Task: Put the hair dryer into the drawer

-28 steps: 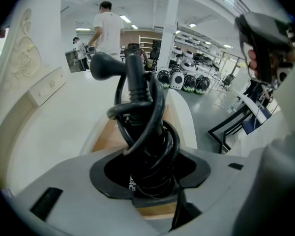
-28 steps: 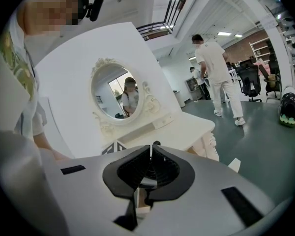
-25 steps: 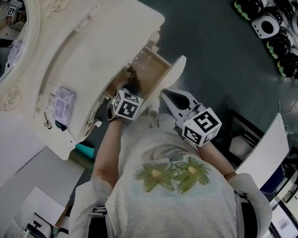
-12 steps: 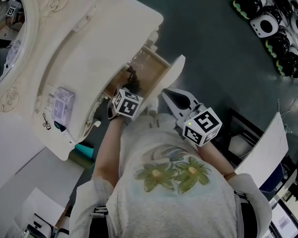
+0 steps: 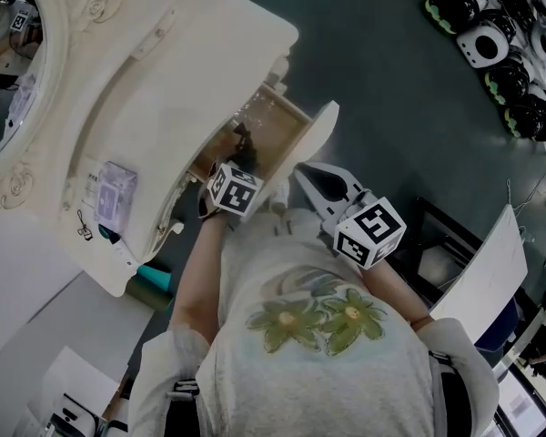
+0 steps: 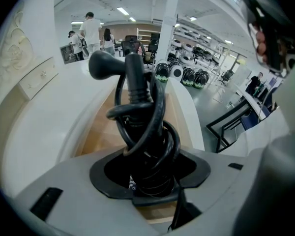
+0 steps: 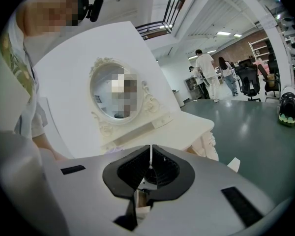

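Note:
The black hair dryer (image 6: 137,107), its cord wound round the handle, sits between the jaws of my left gripper (image 6: 150,173), which is shut on it. It hangs over the wooden floor of the open drawer (image 6: 101,132). In the head view the left gripper (image 5: 239,164) reaches into the drawer (image 5: 278,116) of the cream dressing table (image 5: 164,89), and the hair dryer (image 5: 243,142) shows as a dark shape inside. My right gripper (image 5: 303,171) hovers just beside the drawer front, shut and empty. In the right gripper view the right gripper (image 7: 150,166) points at the table.
An oval mirror (image 5: 14,71) stands at the table's back, and a small purple box (image 5: 116,194) lies on its top. Black-and-white helmets (image 5: 491,44) line the floor at the far right. A white board (image 5: 487,280) leans near my right side. People (image 6: 91,31) stand far off.

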Motion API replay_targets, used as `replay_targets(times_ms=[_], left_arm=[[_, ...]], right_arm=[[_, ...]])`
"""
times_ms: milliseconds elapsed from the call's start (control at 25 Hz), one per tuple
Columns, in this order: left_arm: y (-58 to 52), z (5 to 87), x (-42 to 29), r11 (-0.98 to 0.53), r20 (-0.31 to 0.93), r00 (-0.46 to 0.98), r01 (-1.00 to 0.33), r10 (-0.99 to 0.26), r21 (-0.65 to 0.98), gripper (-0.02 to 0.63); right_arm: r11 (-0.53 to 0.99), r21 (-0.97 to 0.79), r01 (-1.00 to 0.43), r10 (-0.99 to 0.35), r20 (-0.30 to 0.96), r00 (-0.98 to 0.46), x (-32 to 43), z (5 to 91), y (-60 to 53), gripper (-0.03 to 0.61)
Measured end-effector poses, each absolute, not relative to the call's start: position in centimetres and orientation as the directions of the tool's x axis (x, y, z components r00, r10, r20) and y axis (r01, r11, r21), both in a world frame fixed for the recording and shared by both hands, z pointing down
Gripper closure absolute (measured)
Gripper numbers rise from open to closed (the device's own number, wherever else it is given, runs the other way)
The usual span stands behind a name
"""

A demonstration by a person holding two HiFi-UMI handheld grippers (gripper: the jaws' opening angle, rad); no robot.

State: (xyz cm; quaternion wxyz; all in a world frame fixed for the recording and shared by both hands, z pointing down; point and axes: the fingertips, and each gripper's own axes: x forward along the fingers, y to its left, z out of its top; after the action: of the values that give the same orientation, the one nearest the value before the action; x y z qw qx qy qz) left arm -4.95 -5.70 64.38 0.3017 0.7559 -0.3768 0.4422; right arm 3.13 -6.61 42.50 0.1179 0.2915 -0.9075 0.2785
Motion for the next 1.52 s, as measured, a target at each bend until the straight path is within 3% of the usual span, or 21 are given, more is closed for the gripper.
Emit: replay_targets(times_ms=[1520], left_arm=[[-7.3,67.5,-2.8,-0.590,0.926,0.319,-0.795,-0.203,0.145,0.394]], right_arm=[[0.660,-0.444,-0.606,-0.461,0.397,-0.794,4.0,43.2,-7.6,0.554]])
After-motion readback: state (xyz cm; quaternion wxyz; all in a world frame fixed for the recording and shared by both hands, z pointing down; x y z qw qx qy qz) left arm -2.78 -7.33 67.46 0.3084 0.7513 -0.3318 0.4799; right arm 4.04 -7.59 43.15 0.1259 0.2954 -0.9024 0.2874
